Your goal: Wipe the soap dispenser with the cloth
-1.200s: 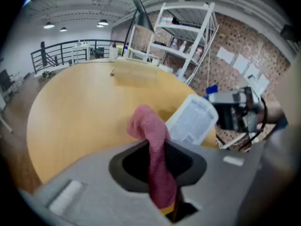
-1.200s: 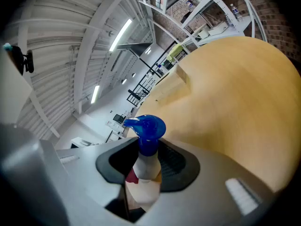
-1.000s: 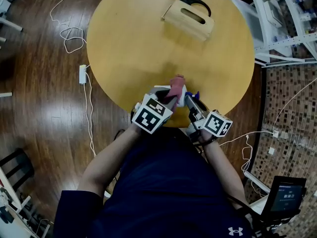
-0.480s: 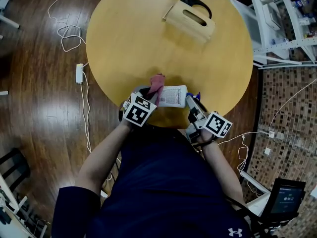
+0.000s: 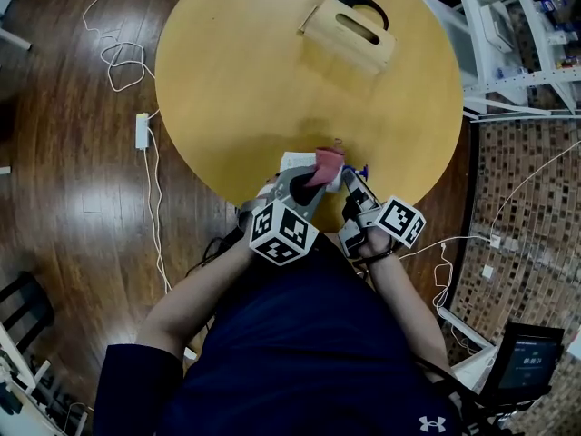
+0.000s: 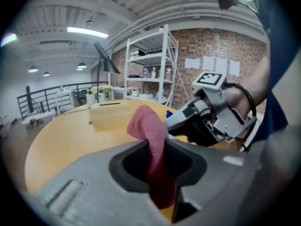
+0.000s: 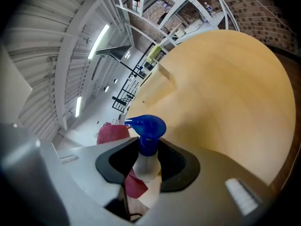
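While angled downward, left claw (image 5: 310,178) pinches the cloth (image 6: 149,128); right claw (image 5: 350,183) grips the soap dispenser (image 7: 148,128).

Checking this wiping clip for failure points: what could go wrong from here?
1. The right gripper holds the white soap dispenser with the blue pump only at its narrow neck; wiping pressure could twist it loose.
2. The left gripper pinches just a fold of the pink cloth; dragging might pull it out.
3. Both work near the edge of the round wooden table; a slip could drop the dispenser to the floor.
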The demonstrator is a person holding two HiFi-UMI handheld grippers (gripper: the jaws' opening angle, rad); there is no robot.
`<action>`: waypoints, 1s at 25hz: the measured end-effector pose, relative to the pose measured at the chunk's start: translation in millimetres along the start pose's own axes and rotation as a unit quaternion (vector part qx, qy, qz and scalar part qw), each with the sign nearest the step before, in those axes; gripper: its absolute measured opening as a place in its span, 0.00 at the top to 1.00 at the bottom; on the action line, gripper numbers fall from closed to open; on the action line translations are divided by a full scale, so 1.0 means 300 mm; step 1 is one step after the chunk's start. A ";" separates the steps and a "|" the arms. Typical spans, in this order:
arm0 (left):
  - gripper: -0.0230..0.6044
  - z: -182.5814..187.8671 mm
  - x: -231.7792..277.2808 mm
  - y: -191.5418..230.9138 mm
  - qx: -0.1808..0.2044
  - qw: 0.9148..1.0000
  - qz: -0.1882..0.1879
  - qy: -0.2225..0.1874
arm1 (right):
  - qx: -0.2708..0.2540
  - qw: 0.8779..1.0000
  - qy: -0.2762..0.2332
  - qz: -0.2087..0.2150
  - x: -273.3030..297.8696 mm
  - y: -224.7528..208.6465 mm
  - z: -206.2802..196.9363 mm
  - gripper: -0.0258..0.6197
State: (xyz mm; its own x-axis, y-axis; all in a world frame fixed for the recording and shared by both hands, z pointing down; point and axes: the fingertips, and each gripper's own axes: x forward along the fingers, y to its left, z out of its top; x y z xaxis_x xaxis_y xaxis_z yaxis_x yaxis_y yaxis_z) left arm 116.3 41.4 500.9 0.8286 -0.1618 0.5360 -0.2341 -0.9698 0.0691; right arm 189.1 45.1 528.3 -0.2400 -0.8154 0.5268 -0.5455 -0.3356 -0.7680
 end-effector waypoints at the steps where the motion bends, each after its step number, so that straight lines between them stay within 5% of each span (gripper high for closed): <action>1: 0.82 0.006 0.023 -0.025 0.020 1.000 -0.007 0.001 | 0.000 1.000 0.001 -0.004 0.001 0.005 -0.002 0.75; 5: 0.82 -0.016 0.052 -0.026 0.063 0.998 -0.005 0.004 | 0.029 0.999 -0.003 -0.022 -0.001 -0.014 -0.006 0.75; 12: 0.82 -0.199 -0.021 0.099 0.056 0.997 0.030 0.052 | 0.053 0.998 -0.013 -0.015 0.004 -0.029 -0.018 0.75; 17: 0.82 -0.316 -0.082 0.185 -0.013 0.991 0.067 0.119 | 0.046 0.999 -0.018 -0.008 0.009 -0.016 -0.014 0.75; 21: 0.82 -0.165 -0.086 0.125 -0.095 0.993 0.028 0.064 | 0.032 0.999 -0.015 0.001 0.014 0.001 -0.024 0.75; 23: 0.82 -0.059 -0.046 0.044 -0.076 0.997 -0.006 0.033 | 0.025 1.000 -0.016 0.005 0.014 0.012 -0.026 0.75; 25: 0.82 -0.016 0.006 -0.027 -0.017 0.999 -0.029 0.020 | 0.029 0.999 -0.017 0.001 0.023 0.012 -0.027 0.75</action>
State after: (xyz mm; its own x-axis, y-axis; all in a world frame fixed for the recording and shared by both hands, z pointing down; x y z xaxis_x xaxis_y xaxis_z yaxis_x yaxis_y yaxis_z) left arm 117.2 49.7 505.5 0.8210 -0.0967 0.5626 -0.2028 -0.9707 0.1290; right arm 179.1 42.1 532.2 -0.2140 -0.8314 0.5128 -0.4963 -0.3596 -0.7901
